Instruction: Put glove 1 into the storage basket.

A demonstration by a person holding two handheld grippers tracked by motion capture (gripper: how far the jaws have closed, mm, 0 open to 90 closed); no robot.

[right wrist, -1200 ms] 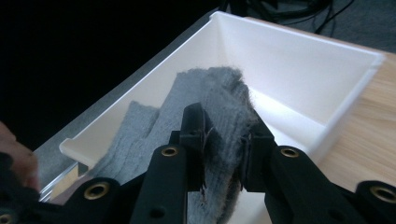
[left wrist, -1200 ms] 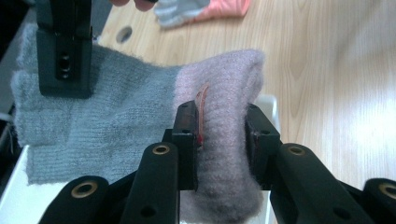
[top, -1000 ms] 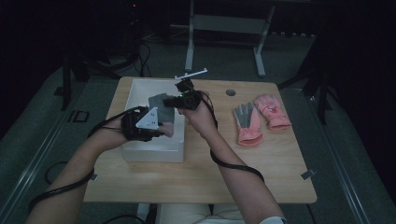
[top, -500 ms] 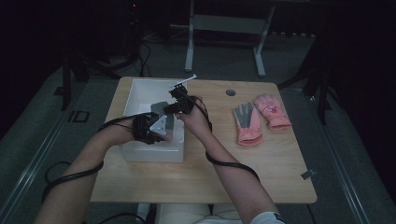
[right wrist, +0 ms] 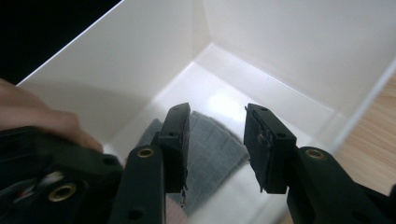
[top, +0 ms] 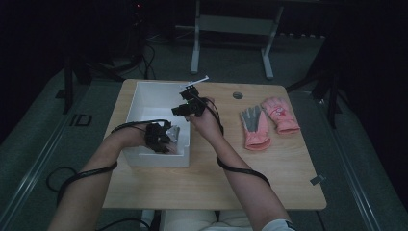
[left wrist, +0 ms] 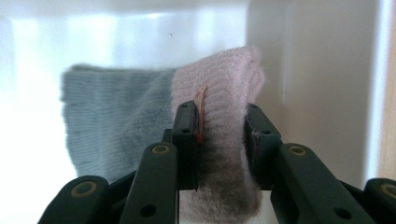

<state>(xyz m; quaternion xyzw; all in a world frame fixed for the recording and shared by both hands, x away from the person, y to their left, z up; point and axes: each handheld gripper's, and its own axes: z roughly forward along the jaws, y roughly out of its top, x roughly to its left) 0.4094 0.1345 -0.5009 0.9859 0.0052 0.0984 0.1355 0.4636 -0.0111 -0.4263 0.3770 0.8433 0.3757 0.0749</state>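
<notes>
A pink-and-grey glove point(left wrist: 187, 135) is clamped by the left gripper point(left wrist: 223, 135) inside the white box point(top: 144, 96). The right gripper point(right wrist: 217, 140) is held above (jaws just opened, nothing between them).

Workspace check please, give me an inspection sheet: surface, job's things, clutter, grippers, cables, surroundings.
Surface: wooden table, bare at the near edge.
Job's things: white box on the table's left half; pink and grey glove inside it.
Clutter: two more pink gloves lying flat to the right of the box.
Grippers: left gripper shut on the glove's pink cuff, down in the box; right gripper over the box, jaws just opened, nothing between them.
Cables: black cable looped around each forearm.
Surroundings: dark floor, metal stand legs behind the table.
</notes>
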